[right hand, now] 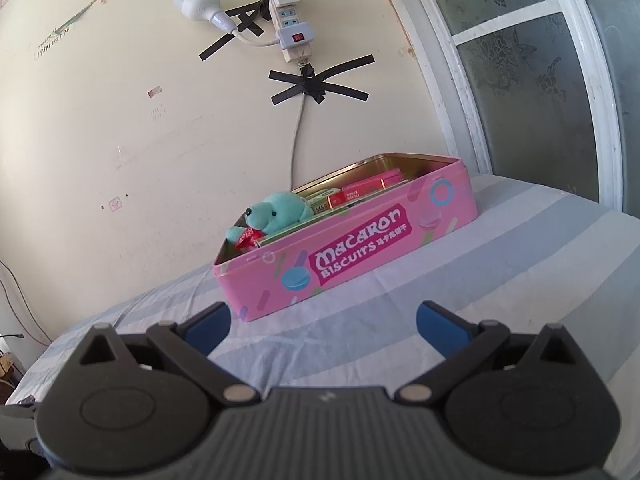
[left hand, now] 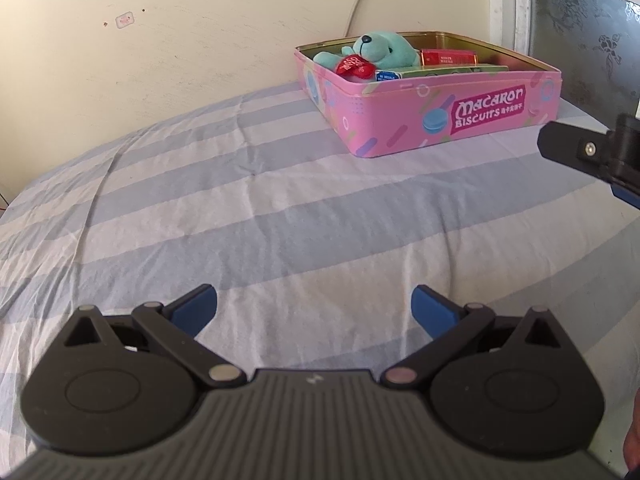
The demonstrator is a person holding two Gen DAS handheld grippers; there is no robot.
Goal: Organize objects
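Observation:
A pink "Macaron Biscuits" tin (left hand: pixel 460 120) stands open on the striped bed sheet at the far right; it also shows in the right wrist view (right hand: pixel 360 256). Inside it lie a teal plush bear (left hand: pixel 380 50) (right hand: pixel 280 214) with a red heart (left hand: pixel 354 69), a red box (left hand: pixel 448 57) (right hand: pixel 360 196) and flat green packs (left hand: pixel 452 70). My left gripper (left hand: pixel 314 308) is open and empty above the sheet, well in front of the tin. My right gripper (right hand: pixel 324 326) is open and empty just in front of the tin; part of it shows at the right edge of the left wrist view (left hand: pixel 592 148).
The striped sheet (left hand: pixel 240 208) covers the bed. A cream wall (right hand: pixel 120 120) runs behind, with a taped power strip (right hand: pixel 292 28) and cable above the tin. A frosted window (right hand: pixel 540 80) stands at the right.

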